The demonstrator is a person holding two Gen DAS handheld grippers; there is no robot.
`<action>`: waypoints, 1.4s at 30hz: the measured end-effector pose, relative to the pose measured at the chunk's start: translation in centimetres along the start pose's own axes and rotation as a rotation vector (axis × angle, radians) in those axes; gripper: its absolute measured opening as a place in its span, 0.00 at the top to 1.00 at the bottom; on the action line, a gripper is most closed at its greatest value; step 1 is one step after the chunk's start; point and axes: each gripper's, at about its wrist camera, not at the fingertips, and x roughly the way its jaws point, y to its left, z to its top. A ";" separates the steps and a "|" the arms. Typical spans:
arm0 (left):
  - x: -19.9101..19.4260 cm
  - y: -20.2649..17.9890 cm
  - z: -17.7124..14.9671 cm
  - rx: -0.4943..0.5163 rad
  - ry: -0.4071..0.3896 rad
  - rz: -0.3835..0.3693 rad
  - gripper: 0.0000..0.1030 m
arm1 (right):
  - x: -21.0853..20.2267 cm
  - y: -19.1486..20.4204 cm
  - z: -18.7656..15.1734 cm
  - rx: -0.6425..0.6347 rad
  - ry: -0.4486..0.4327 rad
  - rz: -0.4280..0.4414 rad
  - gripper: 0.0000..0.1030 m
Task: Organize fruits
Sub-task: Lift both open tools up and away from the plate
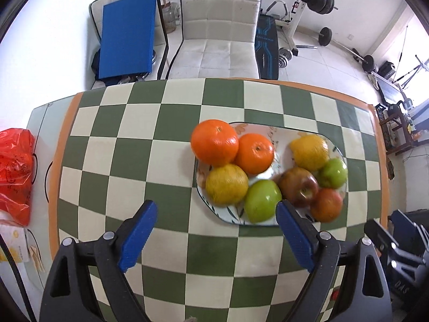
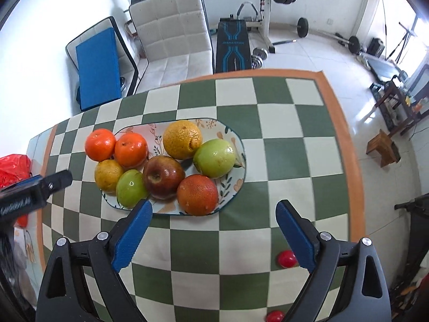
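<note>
A floral oval plate on the checkered tablecloth holds several fruits: two oranges, yellow citrus, green apples, a dark red apple and a reddish orange. The same plate shows in the left wrist view with the oranges at its left end. My left gripper is open just before the plate, holding nothing. My right gripper is open too, near the reddish orange. Two small red fruits lie on the cloth near the right finger.
A red plastic bag and a yellow box sit at the table's left end. A white padded chair and a blue board stand beyond the far edge. Gym weights fill the floor behind. A wooden stool stands right.
</note>
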 end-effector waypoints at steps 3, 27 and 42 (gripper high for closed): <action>-1.8 -0.5 -1.4 0.006 -0.030 -0.011 0.12 | -1.8 0.0 -0.8 -0.006 -0.026 -0.007 0.07; -17.8 -2.6 -9.9 0.077 -0.292 -0.042 0.12 | -20.3 1.2 -7.7 -0.058 -0.266 0.000 0.07; -21.3 -3.2 -12.9 0.104 -0.342 -0.048 0.12 | -25.3 1.5 -9.9 -0.056 -0.320 0.022 0.07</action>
